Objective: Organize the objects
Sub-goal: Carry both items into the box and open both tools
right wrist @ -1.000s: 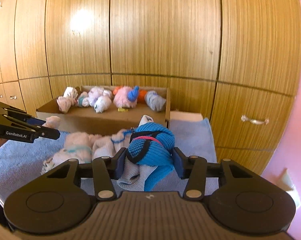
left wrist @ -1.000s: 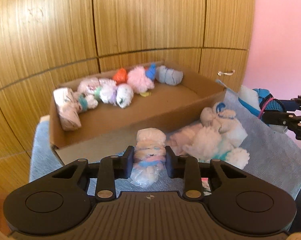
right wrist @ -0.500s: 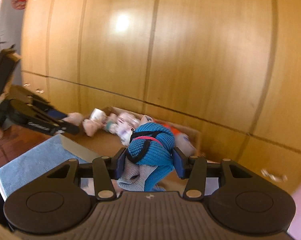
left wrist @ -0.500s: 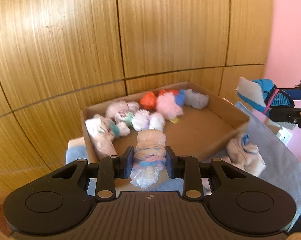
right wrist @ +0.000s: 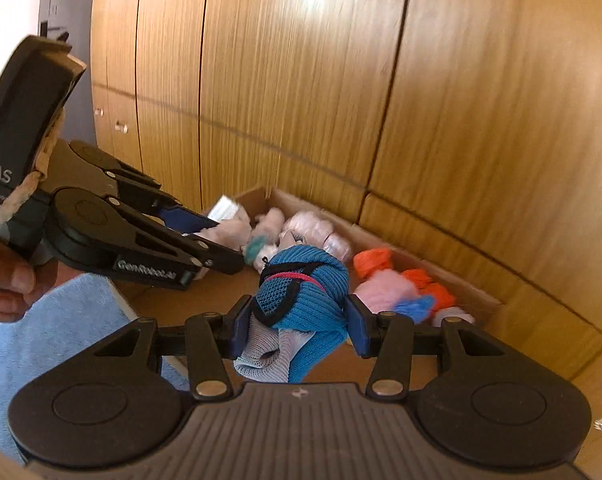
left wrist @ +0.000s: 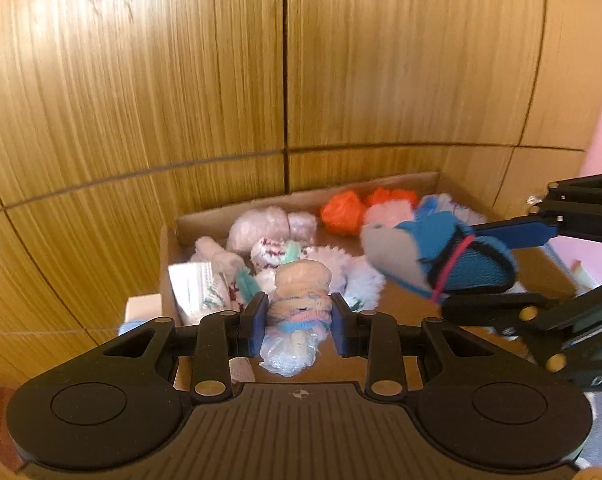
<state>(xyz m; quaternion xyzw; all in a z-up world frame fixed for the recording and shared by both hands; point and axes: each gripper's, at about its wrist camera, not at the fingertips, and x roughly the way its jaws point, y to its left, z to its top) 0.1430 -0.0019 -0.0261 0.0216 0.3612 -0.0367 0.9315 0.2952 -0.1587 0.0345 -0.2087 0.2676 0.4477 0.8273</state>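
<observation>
- Pastel-striped rolled sock bundle [left wrist: 301, 300], cream, pink and blue bands with a pale translucent end: clenched between the blue pads of the left tool [left wrist: 299, 318], held upright above the near-left part of the box.
- Blue knit rolled sock bundle [right wrist: 305, 300], with black mesh panel, pink cord and grey-white toe: gripped between the pads of the right tool [right wrist: 297, 330], held over the box interior; in the left wrist view it sits to the right of the pastel bundle, the two apart.
- Brown cardboard box [left wrist: 169, 248], open-topped, shallow: stands against the wardrobe, beneath both tools.
- Orange rolled sock bundles [left wrist: 341, 212]: inside the box along its far wall.
- Pink fluffy sock bundle [right wrist: 381, 292]: inside the box, just beside the orange ones.
- White and pale rolled sock bundles [left wrist: 261, 228], some with teal and red marks: clustered in the left half of the box, touching one another.
- Light blue woven cloth [right wrist: 53, 328]: spread under the box's near-left corner.
- Wooden wardrobe doors [left wrist: 181, 80], golden grain, dark seams: fill the background.
- Bare hand [right wrist: 9, 284]: grasps the left tool's handle.
</observation>
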